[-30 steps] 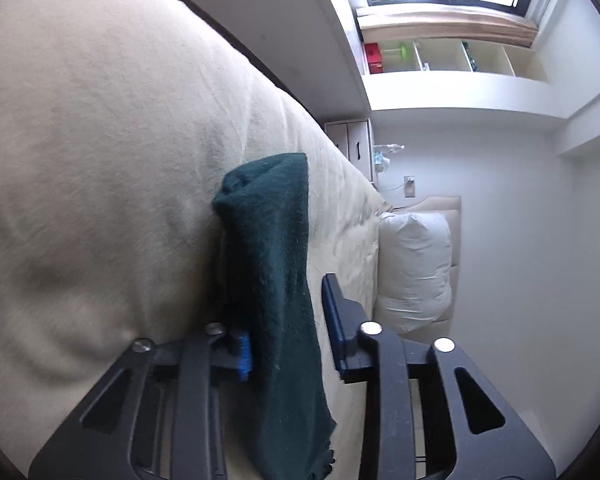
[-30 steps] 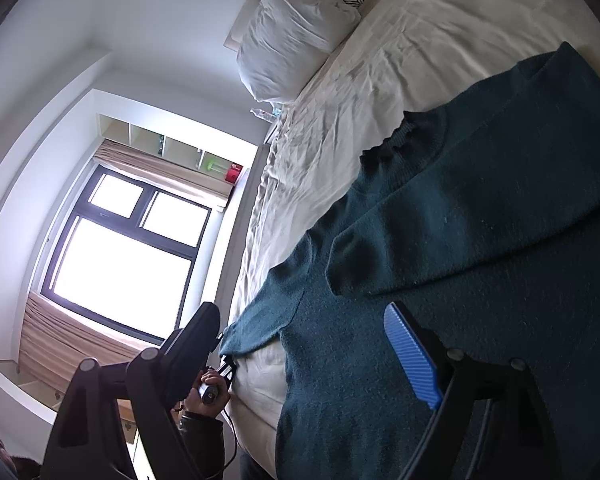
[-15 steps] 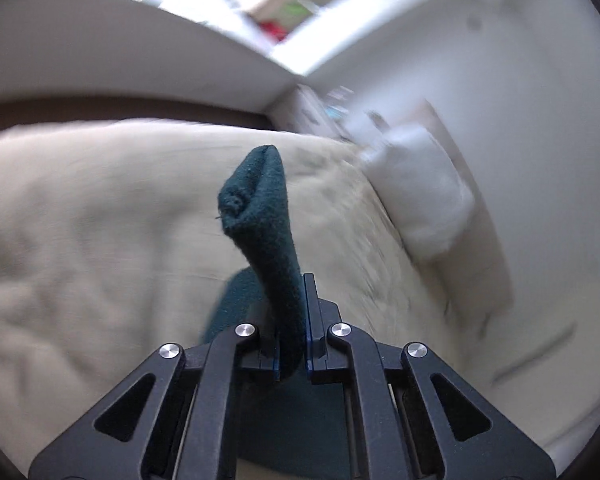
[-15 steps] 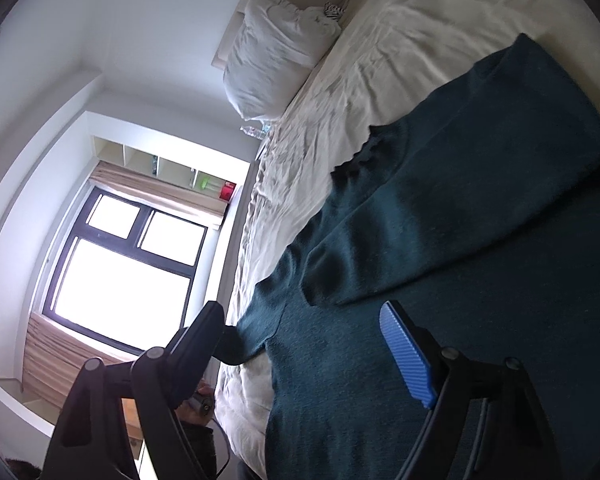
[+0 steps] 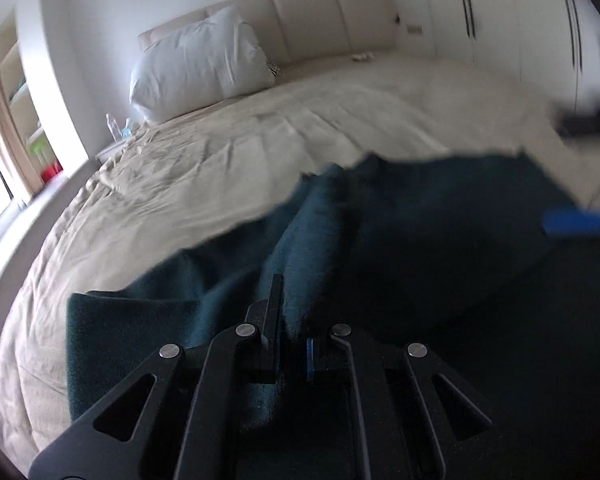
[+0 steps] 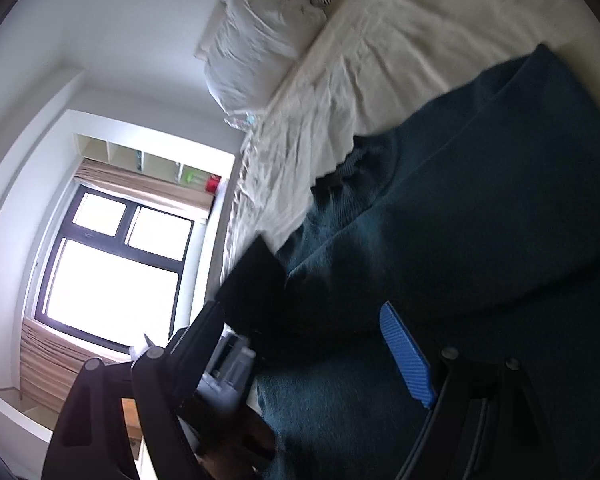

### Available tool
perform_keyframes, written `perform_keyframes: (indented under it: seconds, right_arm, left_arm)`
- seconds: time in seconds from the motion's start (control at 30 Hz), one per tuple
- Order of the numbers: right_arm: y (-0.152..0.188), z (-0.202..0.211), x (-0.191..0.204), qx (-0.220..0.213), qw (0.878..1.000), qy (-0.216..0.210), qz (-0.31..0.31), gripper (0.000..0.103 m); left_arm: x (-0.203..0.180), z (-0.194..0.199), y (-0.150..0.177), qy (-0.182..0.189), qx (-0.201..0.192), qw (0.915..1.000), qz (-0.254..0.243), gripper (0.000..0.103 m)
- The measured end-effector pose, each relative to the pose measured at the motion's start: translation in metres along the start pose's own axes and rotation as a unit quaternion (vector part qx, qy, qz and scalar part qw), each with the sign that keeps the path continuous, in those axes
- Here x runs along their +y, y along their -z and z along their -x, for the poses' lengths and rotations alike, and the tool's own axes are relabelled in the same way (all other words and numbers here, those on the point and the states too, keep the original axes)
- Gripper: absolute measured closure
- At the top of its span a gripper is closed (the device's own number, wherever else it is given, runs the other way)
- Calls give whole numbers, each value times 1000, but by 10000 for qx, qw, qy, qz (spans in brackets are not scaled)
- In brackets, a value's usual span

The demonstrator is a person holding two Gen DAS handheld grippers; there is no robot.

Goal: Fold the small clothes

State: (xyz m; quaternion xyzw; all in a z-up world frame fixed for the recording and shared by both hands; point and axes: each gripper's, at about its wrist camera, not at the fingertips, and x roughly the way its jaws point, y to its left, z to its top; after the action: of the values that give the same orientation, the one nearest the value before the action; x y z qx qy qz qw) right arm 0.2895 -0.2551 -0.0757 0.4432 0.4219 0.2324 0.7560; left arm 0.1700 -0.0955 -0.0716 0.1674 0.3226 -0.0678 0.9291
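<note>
Left hand-held gripper (image 5: 290, 344) is pinched narrow on a fold of the sweater (image 5: 420, 248) — the knit rises between its two fingers and stands up just ahead of them as a soft ridge. Its black arms fill the bottom of the left wrist view, with a sliver of blue pad showing on the inner face of one finger.

Right hand-held gripper (image 6: 300, 344) stands wide, its blue-padded finger (image 6: 406, 354) over the cloth and its black finger out past the bed's edge; nothing is clamped between them. In the left view that same blue pad appears blurred at the far right, above the sweater's outer part.

The sweater is dark teal, a fuzzy, matte knit, and it lies spread over the near part of the bed (image 5: 220, 152). One sleeve lies folded across the body, making a long diagonal edge in the right wrist view. The neckline (image 6: 340, 176) points toward the head of the bed, its ribbed rim slightly ragged against the pale sheet. A squared-off section of the garment lies flat at the lower left of the left view, close to the mattress edge.

The sheet is cream and wrinkled. A white pillow (image 5: 196, 68) leans on the padded headboard (image 5: 320, 20) — well apart from the sweater. A window (image 6: 112, 272) glares bright beyond the bed.
</note>
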Motion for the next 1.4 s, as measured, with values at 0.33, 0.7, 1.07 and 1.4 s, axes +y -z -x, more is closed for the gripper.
perform_keyframes:
  seconds: [0.33,0.7,1.07,1.4]
  right_arm:
    - [-21,-95,7,1095,9933,-183,-333,26]
    - [-10,-125,23,1714,9836,345,434,93]
    - [-53,-43,-9,870,9871,1222,555,94]
    - [-79,-5,-45,634,9815,1763,399,94]
  left_arm:
    - [-5,-42,8,-564,-236,9932,-995,97]
    - [13,-35,12,-220,38,9964,-817,84]
    - [117,24,22,971,-134,9858,1362,75]
    - [253,-15,19,789,221,9580,2749,75]
